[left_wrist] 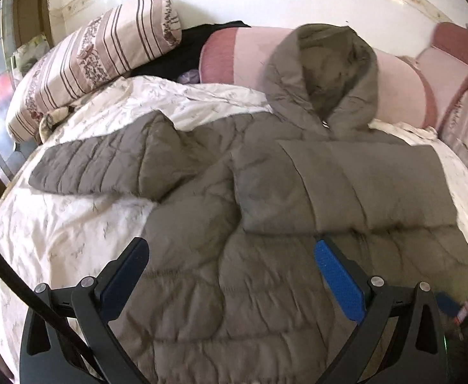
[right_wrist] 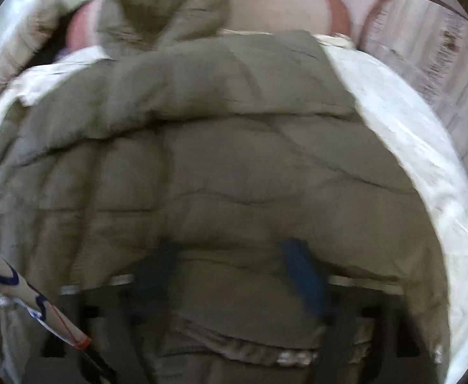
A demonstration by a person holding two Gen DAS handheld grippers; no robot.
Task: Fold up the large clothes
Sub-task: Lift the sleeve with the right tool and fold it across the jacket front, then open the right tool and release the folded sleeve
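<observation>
White floral bedsheet (left_wrist: 58,224) carries the grey-brown quilted hooded jacket (left_wrist: 250,192), spread beneath both tongs. Left gripper (left_wrist: 230,256) and right gripper (right_wrist: 234,262) gape empty. Advise pinching the far-left sleeve (left_wrist: 99,163) cuff, folding it inward flat.

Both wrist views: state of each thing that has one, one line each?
Grey-brown quilted hooded jacket: spread on the bed, front up, zipped near the collar.
Jacket's right-hand sleeve: folded across the chest.
Jacket's other sleeve: stretched out sideways, unfolded.
Hood: propped against the pink bolster pillow.
Left gripper: jaws open, empty.
Right gripper: jaws open, jacket fabric between them.
</observation>
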